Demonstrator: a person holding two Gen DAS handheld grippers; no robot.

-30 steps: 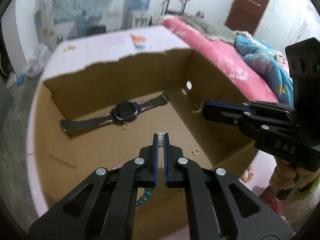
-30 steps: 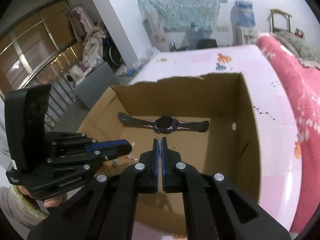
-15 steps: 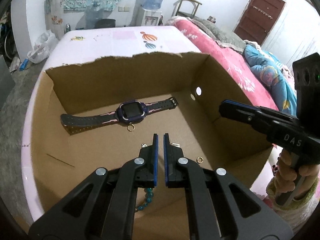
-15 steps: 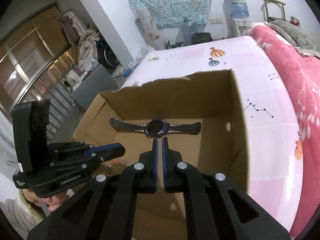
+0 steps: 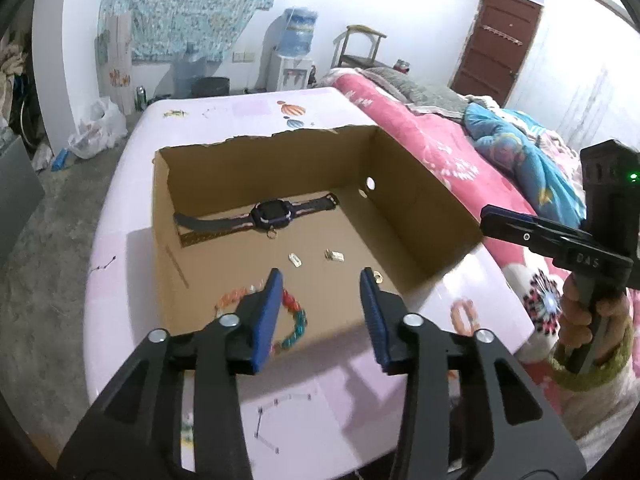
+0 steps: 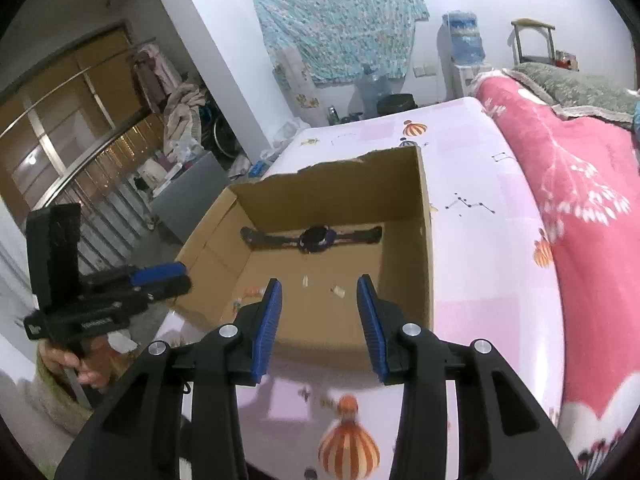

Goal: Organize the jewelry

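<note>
An open cardboard box [image 5: 416, 196] [image 6: 424, 240] sits on the pink table. Inside lie a dark watch [image 5: 272, 213] [image 6: 316, 237], two small gold clips [image 5: 295, 259] [image 5: 335, 256], a small ring [image 5: 272, 235] and a coloured bead bracelet [image 5: 294, 320]. My left gripper [image 5: 320, 280] is open and empty, held above the box's near edge. My right gripper [image 6: 319, 286] is open and empty, also above the near edge; it also shows at the right of the left wrist view [image 5: 532, 232].
The pink patterned tablecloth [image 6: 492, 264] surrounds the box. A bed with a pink blanket [image 5: 440, 140] lies to the right. A water dispenser [image 5: 294, 52] and a chair [image 5: 356, 46] stand at the far wall. The floor drops off on the left.
Both grippers have opened and pulled back and up out of the box. Two small gold pieces now lie on the box floor where the grippers were.
</note>
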